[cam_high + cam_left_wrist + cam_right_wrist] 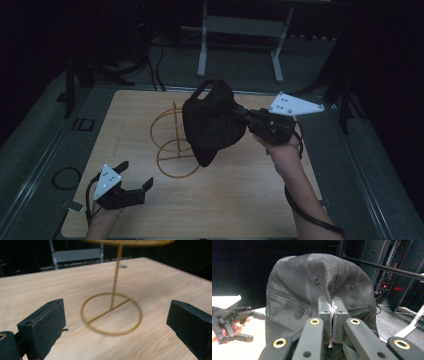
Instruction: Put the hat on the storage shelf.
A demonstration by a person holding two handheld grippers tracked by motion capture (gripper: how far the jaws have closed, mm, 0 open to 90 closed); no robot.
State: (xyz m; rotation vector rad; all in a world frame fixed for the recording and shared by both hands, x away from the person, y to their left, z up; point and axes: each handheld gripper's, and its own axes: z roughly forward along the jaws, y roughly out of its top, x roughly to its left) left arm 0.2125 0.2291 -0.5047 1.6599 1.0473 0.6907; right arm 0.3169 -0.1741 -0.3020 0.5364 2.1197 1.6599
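Note:
A black mesh cap (212,122) hangs in the air over the middle of the wooden table (240,200). My right gripper (241,113) is shut on it from the right, its pads pinching a fold of the cap's fabric (317,290). My right gripper (332,307) shows the two jaws pressed together on that fold. Under and behind the cap stands a gold wire stand (175,145) with a round base and a thin pole (115,280). My left gripper (136,174) is low at the table's front left, open, nothing between its jaws, and faces the stand's base. From the right gripper view, my left gripper (253,326) is seen far off.
A grey metal frame (240,30) stands on the floor behind the table. Black cables (65,177) lie on the floor at the left. Dark posts (345,100) flank the table's far corners. Bare wood stretches along the front of the table between my two hands.

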